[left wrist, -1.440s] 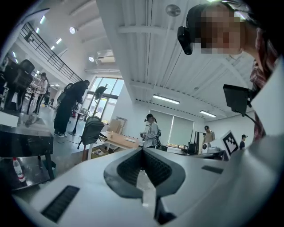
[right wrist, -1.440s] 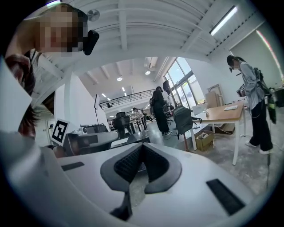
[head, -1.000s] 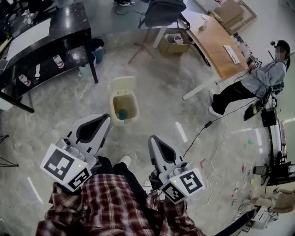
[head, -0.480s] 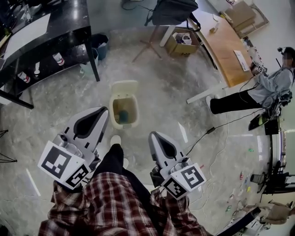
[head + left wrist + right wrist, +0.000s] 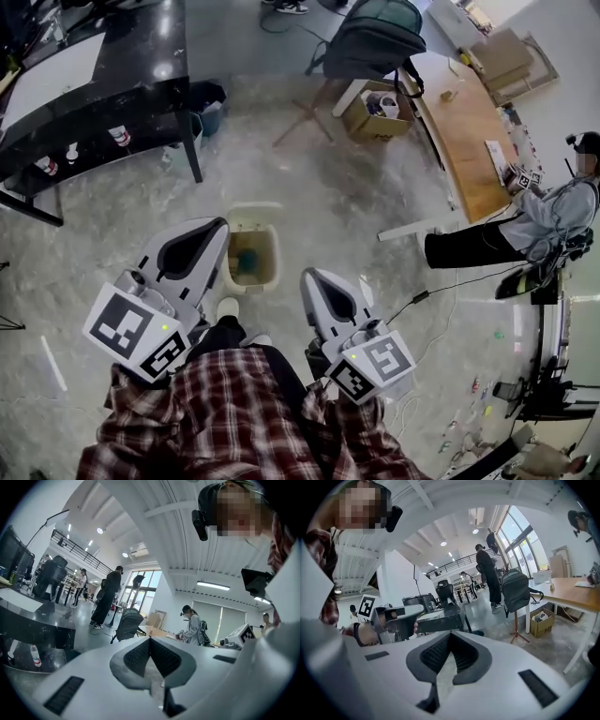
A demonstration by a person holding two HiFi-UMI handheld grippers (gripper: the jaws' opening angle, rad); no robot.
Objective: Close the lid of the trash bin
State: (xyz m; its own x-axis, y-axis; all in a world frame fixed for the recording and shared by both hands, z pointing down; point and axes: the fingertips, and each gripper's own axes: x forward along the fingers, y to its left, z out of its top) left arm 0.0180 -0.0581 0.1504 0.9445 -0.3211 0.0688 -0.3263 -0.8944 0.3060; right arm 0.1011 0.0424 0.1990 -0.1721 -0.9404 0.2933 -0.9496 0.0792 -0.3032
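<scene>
A cream trash bin (image 5: 267, 265) stands open on the floor in the head view, just ahead of my feet, with something blue-green (image 5: 248, 259) inside. Its lid (image 5: 251, 214) is raised at the far side and shows only as a narrow strip. My left gripper (image 5: 217, 226) is shut and empty, its tip over the bin's left rim in the picture. The right gripper (image 5: 306, 278), shut and empty too, points forward a little right of the bin. Both gripper views aim up into the hall; neither shows the bin. Their jaws (image 5: 150, 639) (image 5: 449, 633) meet at the tip.
A black table (image 5: 141, 66) stands at the far left with a blue bucket (image 5: 208, 108) by its leg. Far right are a wooden desk (image 5: 459, 122), a cardboard box (image 5: 370, 108), a backpack (image 5: 375, 37) and a seated person (image 5: 553, 216). A cable (image 5: 422, 295) crosses the floor.
I have stepped toward the bin: it has slid nearer in the head view and now sits right by the left gripper's tip. Both grippers stay shut.
</scene>
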